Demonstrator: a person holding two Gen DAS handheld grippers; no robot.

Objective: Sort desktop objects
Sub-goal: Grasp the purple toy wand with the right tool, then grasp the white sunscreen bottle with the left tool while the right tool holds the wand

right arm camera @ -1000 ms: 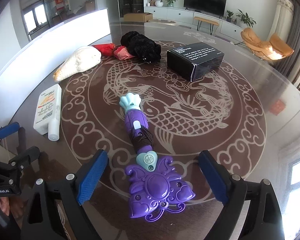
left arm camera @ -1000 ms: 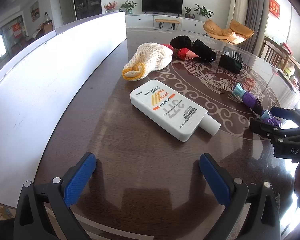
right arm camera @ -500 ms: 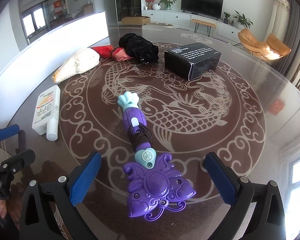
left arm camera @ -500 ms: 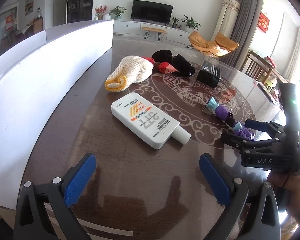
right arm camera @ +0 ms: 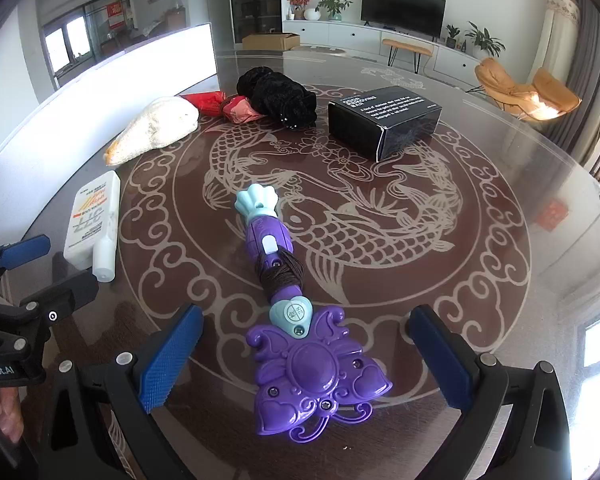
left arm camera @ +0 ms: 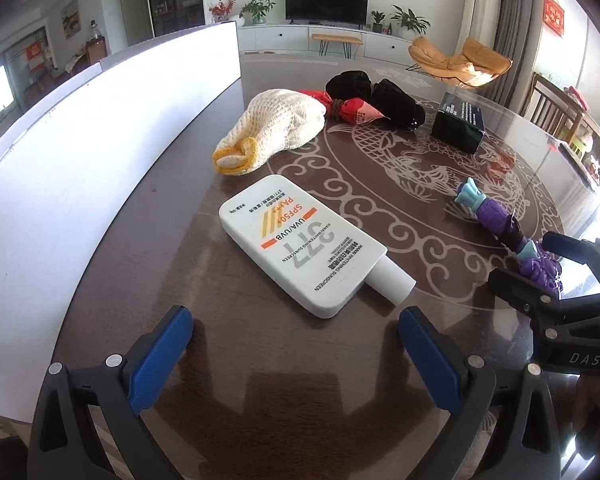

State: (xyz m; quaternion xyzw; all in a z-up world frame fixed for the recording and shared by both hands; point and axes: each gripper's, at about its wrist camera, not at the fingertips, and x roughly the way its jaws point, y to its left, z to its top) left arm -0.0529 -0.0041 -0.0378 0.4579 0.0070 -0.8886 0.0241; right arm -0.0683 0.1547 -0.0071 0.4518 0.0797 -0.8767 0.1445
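While both grippers are hanging tilted down over the near edge of the round glass-topped table (right arm camera: 500,184), neither is holding anything, which suggests the sorting is only starting. The right gripper (right arm camera: 306,354) is standing with its blue pads spread as wide as they go, having just been opening, and the purple toy wand (right arm camera: 300,344) is lying between them untouched; the flower-shaped head is sitting nearest, the teal shell-shaped end pointing toward the far side. That straddling stance looks like preparation for closing on the wand's head or its narrower handle, where a dark cord is wrapped.

The left gripper (left arm camera: 296,344) is likewise gaping, pads apart, with bare tabletop between them; the white sunscreen bottle (left arm camera: 304,240) is lying flat just beyond, its cap pointing near and right, so it is probably the left hand's target. A finger of the person's hand (right arm camera: 4,416) is showing at the lower left of the right wrist view.

Farther off, a cream knitted cloth (left arm camera: 276,128) is resting by the white board (left arm camera: 100,152) along the left side, with a red pouch (left arm camera: 350,110) and a black fuzzy bundle (right arm camera: 278,96) clustered beside it, and a black box (right arm camera: 384,120) sitting to the right. These are waiting well apart from either gripper.
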